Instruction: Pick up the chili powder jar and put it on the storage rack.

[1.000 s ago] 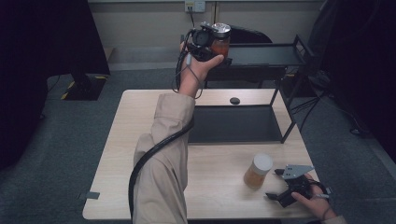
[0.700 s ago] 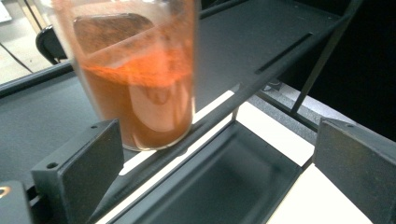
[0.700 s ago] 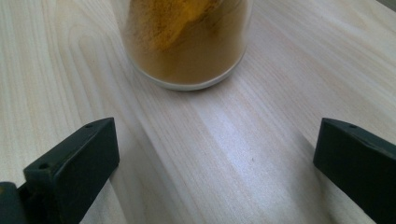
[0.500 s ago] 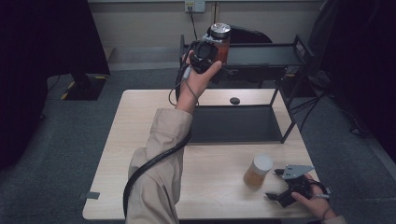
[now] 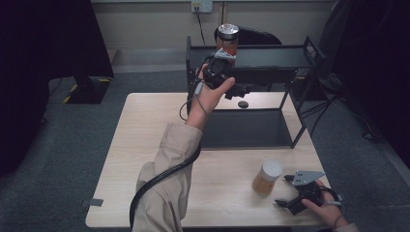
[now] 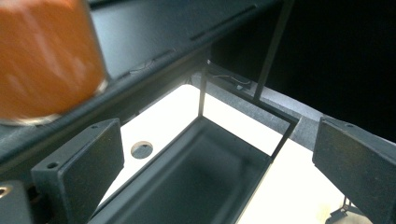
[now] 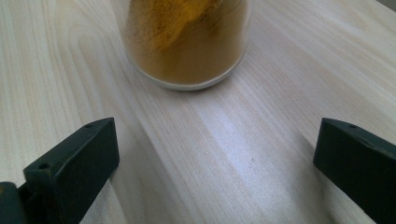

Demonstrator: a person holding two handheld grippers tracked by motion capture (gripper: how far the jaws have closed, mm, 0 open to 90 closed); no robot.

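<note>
Left gripper [image 5: 223,72] raised at the black rack's [image 5: 290,57] top shelf; jaws spread, orange jar [image 5: 227,39] released and standing at the shelf's front edge. A second ago it was still carried, lower. Right gripper [image 5: 290,191] rests unclenched on the table [image 5: 145,145], facing the yellow-powder jar [image 5: 267,177], likely next.

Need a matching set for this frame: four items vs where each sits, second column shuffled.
1. silver-lidded jar
2. white-lidded jar
3. black disc
4. right gripper

A. near right corner of the table, open
B. top shelf of the rack
C. tabletop, just beyond the rack's lower tray
D. tabletop, just left of the right gripper

Pairs: 1-B, 2-D, 3-C, 4-A
</note>
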